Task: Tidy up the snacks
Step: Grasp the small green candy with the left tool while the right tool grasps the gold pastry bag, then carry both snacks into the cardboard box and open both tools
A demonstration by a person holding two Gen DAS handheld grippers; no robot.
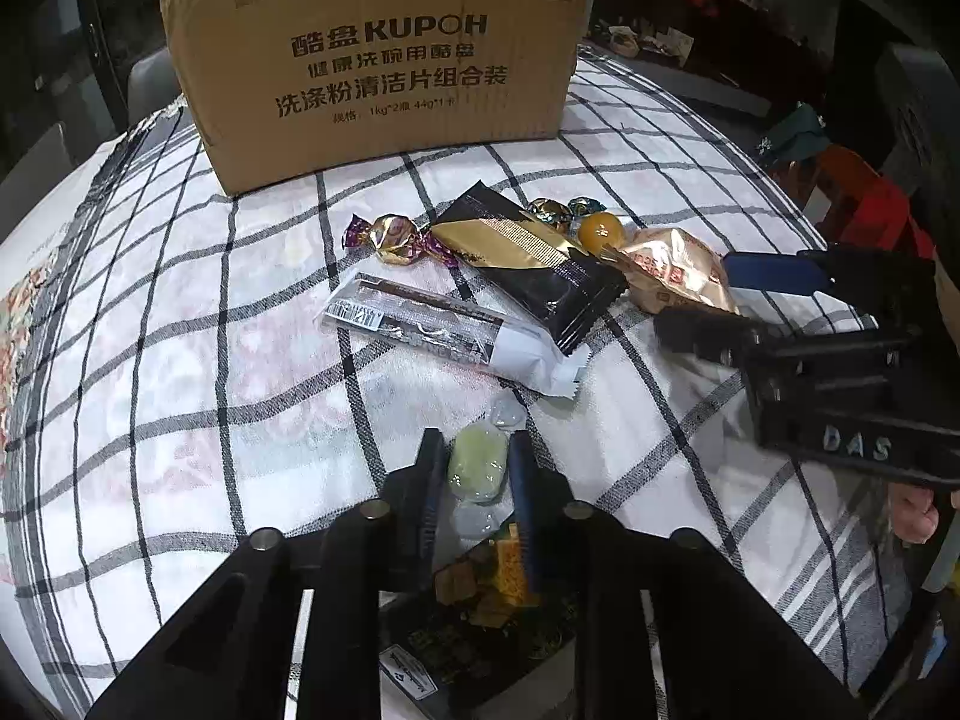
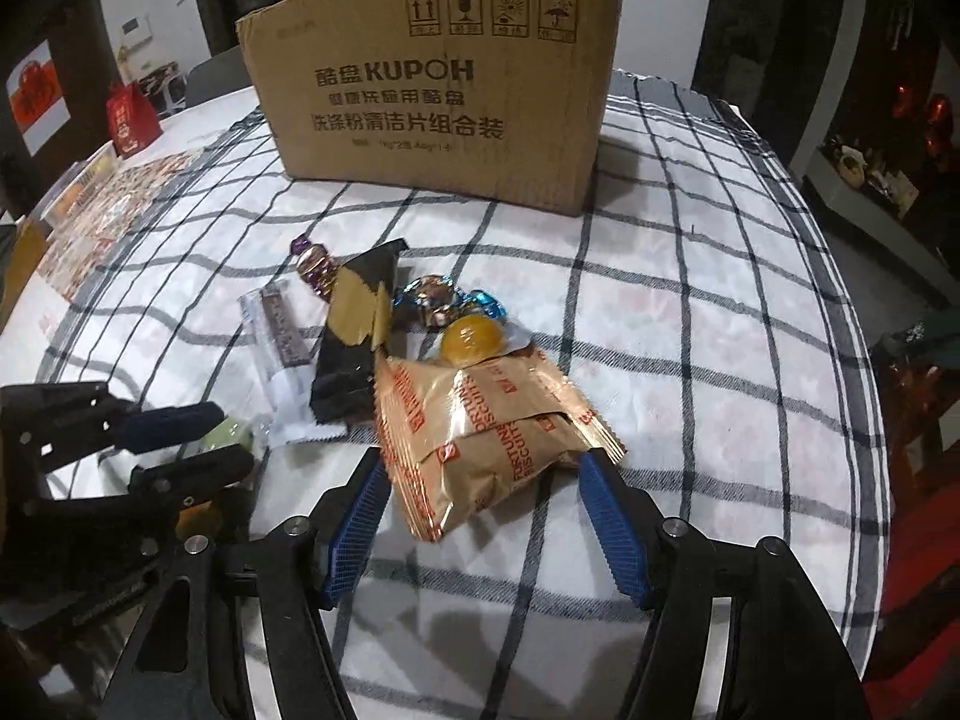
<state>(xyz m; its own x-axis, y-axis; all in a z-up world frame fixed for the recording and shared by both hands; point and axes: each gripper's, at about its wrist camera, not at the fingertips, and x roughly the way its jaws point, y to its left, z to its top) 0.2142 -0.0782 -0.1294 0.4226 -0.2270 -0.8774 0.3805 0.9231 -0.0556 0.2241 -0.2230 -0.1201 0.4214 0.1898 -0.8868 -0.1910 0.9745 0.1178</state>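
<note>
Snacks lie on a checked tablecloth (image 1: 180, 312) before a cardboard box (image 1: 384, 60), also in the right wrist view (image 2: 432, 102). My left gripper (image 1: 477, 462) has its fingers close on both sides of a pale green wrapped candy (image 1: 477, 468); it also shows in the right wrist view (image 2: 228, 441). My right gripper (image 2: 483, 474) is open, its blue pads on either side of a gold fortune biscuit packet (image 2: 480, 426), also in the left wrist view (image 1: 678, 276). Nearby lie a black-gold packet (image 1: 534, 264), a white-brown bar (image 1: 444, 336) and an orange ball candy (image 1: 600, 231).
Gold-purple (image 1: 393, 237) and blue foil candies (image 2: 438, 297) lie by the packets. A dark snack packet (image 1: 480, 618) lies under my left gripper. A red bag (image 2: 129, 120) and printed sheets (image 2: 102, 222) sit at the table's left edge.
</note>
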